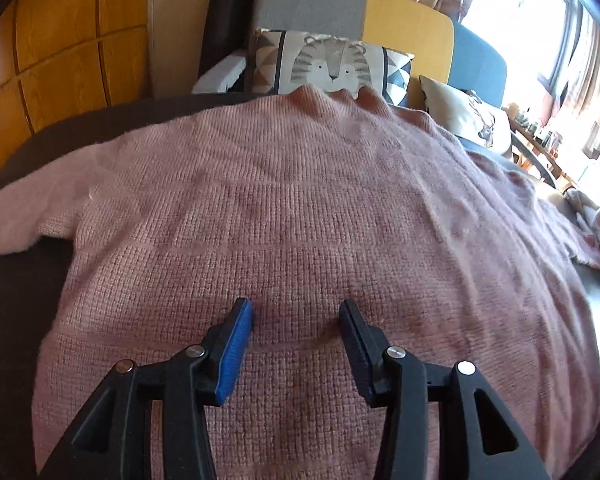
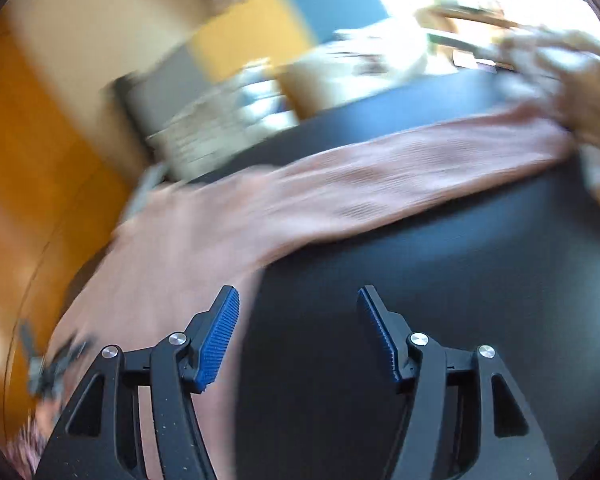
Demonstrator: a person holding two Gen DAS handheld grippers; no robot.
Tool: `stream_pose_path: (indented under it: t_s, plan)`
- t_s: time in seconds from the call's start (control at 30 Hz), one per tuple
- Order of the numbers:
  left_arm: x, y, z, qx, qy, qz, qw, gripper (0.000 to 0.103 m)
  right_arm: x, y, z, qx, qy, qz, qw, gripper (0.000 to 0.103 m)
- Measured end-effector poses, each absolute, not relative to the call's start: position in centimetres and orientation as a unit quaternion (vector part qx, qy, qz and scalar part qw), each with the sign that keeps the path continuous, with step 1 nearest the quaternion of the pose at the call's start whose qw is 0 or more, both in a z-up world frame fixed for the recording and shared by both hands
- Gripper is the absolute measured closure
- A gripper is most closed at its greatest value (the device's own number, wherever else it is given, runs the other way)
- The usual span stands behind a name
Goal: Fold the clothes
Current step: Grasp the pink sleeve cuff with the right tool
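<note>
Dark round table [image 2: 440,280] carries a fuzzy pink knitted sweater [image 1: 300,208], spread flat, collar toward the far edge. Left gripper [image 1: 296,320] hovers over its body, jaws part-spread, pinching nothing. Right gripper [image 2: 298,312], jaws spread and empty, sits nearer the outstretched sleeve [image 2: 400,176], which runs crosswise just ahead toward the right edge.

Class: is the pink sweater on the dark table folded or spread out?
Mostly spread out: the pink sweater lies flat on the dark table, one sleeve stretched sideways.
</note>
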State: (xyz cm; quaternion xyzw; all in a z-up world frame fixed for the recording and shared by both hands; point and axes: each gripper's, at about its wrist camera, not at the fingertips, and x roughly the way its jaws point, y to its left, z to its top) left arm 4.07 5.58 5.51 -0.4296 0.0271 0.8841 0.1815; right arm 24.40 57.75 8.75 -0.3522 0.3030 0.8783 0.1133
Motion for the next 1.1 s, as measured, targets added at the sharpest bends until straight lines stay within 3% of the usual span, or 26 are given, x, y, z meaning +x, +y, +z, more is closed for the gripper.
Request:
stream_pose_path:
  t_s: [0.2,0.5,0.7,0.77,0.87,1.1]
  plan:
    - [4.7,5.9,5.5,-0.418,0.034,0.890,0.182,0.055,25.6,71.0,7.2,-0.324,0.383,0.827,0.253,0.038]
    - [4.5,5.2,5.3,-0.415,0.024,0.890,0.186,0.054,25.2,78.3,4.6,-0.284,0.443,0.793,0.308,0.038]
    - [4.5,5.3,5.4,-0.414,0.024,0.891,0.186,0.054,24.7,79.4,3.8,-0.252,0.476,0.780,0.320,0.057]
    - [4.4,5.4,5.4,-0.414,0.023,0.891,0.187,0.054,24.1,79.6,3.6,-0.255,0.474,0.778,0.325,0.076]
    - [4.5,5.5,5.4,-0.413,0.023,0.891,0.187,0.053,23.5,79.7,3.3,-0.264,0.471,0.777,0.324,0.090]
    - [4.5,5.5,5.3,-0.412,0.023,0.891,0.189,0.053,22.8,78.4,4.9,-0.250,0.467,0.787,0.316,0.094]
